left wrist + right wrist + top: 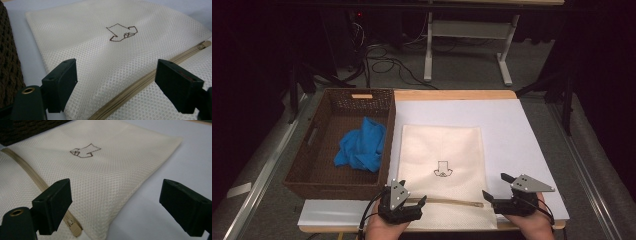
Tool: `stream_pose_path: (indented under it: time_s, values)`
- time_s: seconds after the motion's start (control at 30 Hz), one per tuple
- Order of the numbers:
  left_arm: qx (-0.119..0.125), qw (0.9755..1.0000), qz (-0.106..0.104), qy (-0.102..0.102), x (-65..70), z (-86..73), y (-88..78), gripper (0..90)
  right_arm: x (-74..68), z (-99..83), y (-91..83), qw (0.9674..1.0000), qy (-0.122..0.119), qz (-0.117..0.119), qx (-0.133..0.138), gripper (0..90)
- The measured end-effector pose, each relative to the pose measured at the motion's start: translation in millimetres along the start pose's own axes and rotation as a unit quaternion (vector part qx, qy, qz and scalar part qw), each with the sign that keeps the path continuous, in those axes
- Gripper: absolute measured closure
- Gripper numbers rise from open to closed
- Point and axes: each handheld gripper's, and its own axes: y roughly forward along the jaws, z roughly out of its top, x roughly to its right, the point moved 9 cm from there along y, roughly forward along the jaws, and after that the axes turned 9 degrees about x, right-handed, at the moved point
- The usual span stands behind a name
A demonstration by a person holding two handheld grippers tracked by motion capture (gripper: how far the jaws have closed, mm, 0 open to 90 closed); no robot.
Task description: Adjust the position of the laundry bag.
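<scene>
A cream mesh zip bag (439, 150) lies flat on a white mat, with a small dark outline drawing (442, 169) on it. Its tan zipper (452, 202) runs across the near end. My left gripper (414, 192) hovers open at the bag's near left corner. In the left gripper view the jaws (117, 67) stand wide over the mesh and the zipper (140, 82), with nothing pinched. My right gripper (495, 185) is open at the bag's near right corner. Its jaws (116, 191) straddle the bag's side edge, and the zipper end (73, 226) lies just beside the left jaw.
A brown wicker basket (312, 135) stands left of the bag with a crumpled blue cloth (361, 144) inside. The white mat (512, 125) covers a wooden table top. A table frame and cables sit on the floor beyond.
</scene>
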Motion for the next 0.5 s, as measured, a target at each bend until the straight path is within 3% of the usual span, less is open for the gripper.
stream_pose_path:
  time_s: [0.03,0.07,0.13,0.3,0.33,0.5]
  values:
    - [0.000,1.0000,0.000,0.000,0.0,0.0,0.0,18.6,0.0,0.0,0.0,1.0000,0.000,0.000,0.000,11.6]
    - [-0.003,1.0000,-0.001,0.003,0.2,-1.6,1.2,18.6,-5.4,-3.4,5.8,0.9997,0.007,0.020,-0.013,11.8]
    - [-0.007,1.0000,0.001,0.007,0.0,-2.7,2.2,18.5,-7.9,-6.9,9.5,0.9994,0.004,0.024,-0.025,13.6]
    - [-0.011,0.9999,-0.001,0.005,-0.1,-3.9,3.0,18.4,-7.9,-11.5,13.3,0.9991,0.013,0.021,-0.036,17.4]
    - [-0.010,0.9999,-0.001,0.007,0.0,-3.9,3.1,18.4,-5.0,-14.1,15.1,0.9988,0.015,0.019,-0.042,22.5]
    - [-0.013,0.9999,-0.003,0.009,1.0,-4.9,4.3,18.5,6.5,-19.1,22.9,0.9976,0.034,0.012,-0.059,29.1]
